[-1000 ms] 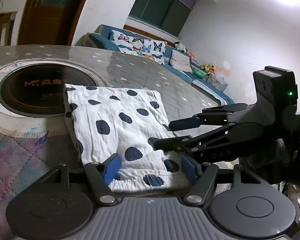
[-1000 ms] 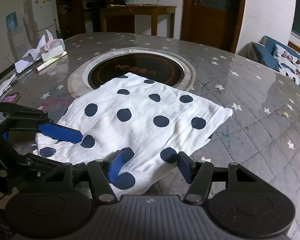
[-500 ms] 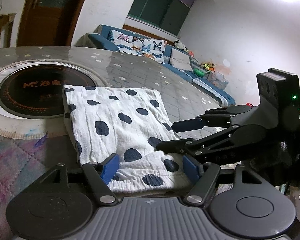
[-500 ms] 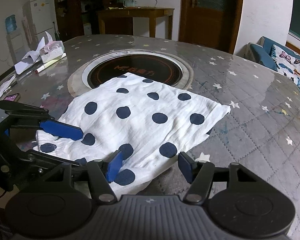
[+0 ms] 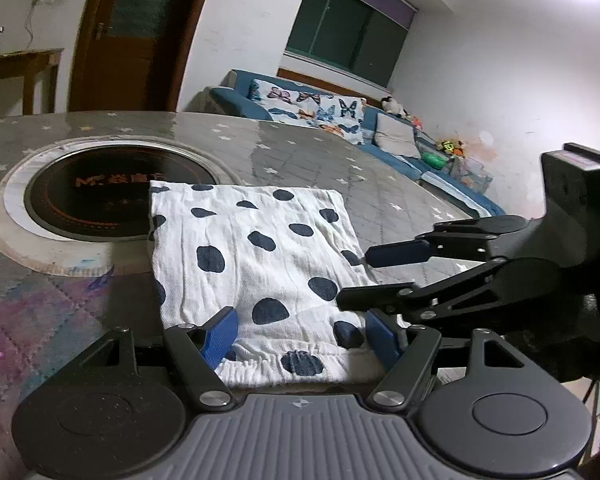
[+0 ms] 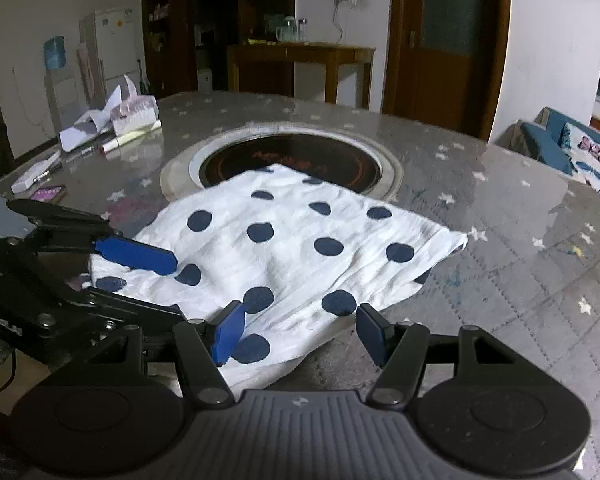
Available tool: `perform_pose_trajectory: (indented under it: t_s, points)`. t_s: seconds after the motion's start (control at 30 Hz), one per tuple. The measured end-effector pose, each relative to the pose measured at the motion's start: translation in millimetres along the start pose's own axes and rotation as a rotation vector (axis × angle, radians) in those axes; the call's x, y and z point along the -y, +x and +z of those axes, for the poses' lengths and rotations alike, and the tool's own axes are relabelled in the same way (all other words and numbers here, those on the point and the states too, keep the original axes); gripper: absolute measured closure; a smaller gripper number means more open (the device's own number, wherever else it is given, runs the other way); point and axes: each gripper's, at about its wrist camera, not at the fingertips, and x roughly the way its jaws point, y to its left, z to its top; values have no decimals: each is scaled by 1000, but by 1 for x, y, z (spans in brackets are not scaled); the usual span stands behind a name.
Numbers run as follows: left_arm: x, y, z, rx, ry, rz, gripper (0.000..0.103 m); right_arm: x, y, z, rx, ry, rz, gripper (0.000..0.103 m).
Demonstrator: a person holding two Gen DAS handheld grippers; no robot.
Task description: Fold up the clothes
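A white garment with dark blue dots point(image 6: 292, 248) lay folded flat on the round table point(image 6: 520, 264), which had a grey cover with small stars. The far corner of the garment reached over the rim of the round black cooking plate point(image 6: 292, 158) set in the middle of the table, and its near hem, a gathered band, lay close to the table edge where the person stood.

The left gripper point(image 5: 304, 334) was held low over this near hem. Its two blue pads point(image 5: 220, 334) stood well apart, one on each side of the hem, and they did not press on the cloth. It had nothing in its hold.

The right gripper point(image 6: 300, 330) was at the near right corner of the garment. Its jaws were also apart. One blue pad point(image 6: 229, 332) was above the cloth and the other was beyond the cloth edge, over the bare table. I could not see any cloth pinched between them. The two grippers were just beside each other, and each one showed in the view of the other as black arms with blue tips.

At the far left edge of the table were some papers point(image 6: 88, 126) and a tissue pack point(image 6: 134, 110). Behind the table stood a blue sofa point(image 5: 300, 110) with butterfly cushions, a brown door point(image 6: 444, 40) and a wooden side table point(image 6: 300, 54).
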Motion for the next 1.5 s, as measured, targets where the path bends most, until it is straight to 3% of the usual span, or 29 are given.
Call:
perform_pose_trajectory:
  t_s: [0.4, 0.57, 0.7, 0.97, 1.13, 1.33, 1.5]
  points:
    - [-3, -28, 2, 55, -35, 32, 29, -9, -34, -8, 94, -16, -13, 40]
    - [-10, -45, 9, 97, -55, 53, 29, -23, -41, -1, 116, -41, 37, 40]
    - [-4, -43, 13, 97, -34, 25, 31, -36, -38, -3, 100, -71, 92, 40]
    - [5, -19, 17, 64, -3, -57, 55, -37, -24, -13, 59, -52, 181, 40]
    - [-12, 3, 7, -9, -60, -25, 58, -26, -17, -22, 50, 3, 231, 37]
    - [-18, 0, 6, 1, -109, -29, 59, -9, -13, -29, 45, 69, 287, 35]
    - [-21, -3, 25, 44, -108, -3, 59, 8, -12, -11, 42, 96, 328, 35]
